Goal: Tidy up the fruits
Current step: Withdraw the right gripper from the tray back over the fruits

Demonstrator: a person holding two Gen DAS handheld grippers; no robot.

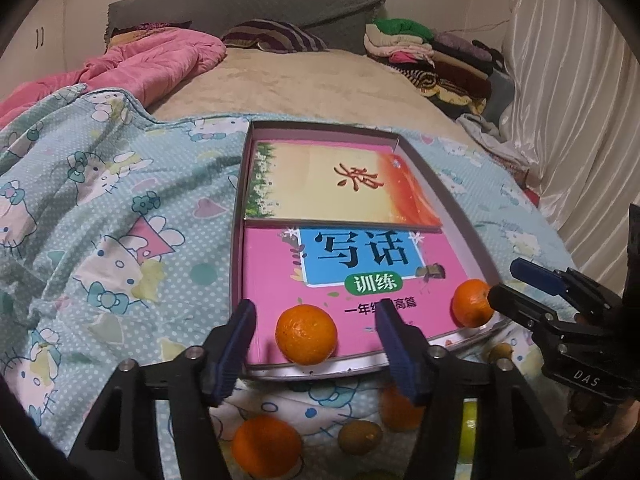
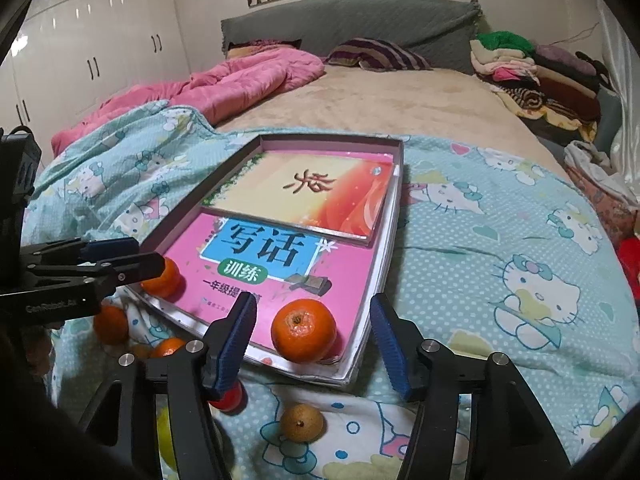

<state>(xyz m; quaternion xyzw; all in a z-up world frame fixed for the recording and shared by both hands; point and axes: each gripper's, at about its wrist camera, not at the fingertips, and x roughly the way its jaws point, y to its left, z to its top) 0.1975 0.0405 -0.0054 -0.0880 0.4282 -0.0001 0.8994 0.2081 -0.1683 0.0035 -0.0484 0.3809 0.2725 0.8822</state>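
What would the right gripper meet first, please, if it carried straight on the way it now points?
Probably the orange lying between its open fingers on the pink book in the tray; depth is uncertain.

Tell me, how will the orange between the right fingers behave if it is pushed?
The orange is round and lies loose on a smooth pink book, so it probably rolls easily. The box rim close behind might stop it. Its peel looks firm, hardly fragile.

Pink paperback workbook (image 1: 352,276): "写话", "训练". Black plastic right gripper (image 1: 516,280): "DAS". Black plastic left gripper (image 2: 132,256): "CenRobot.AI".
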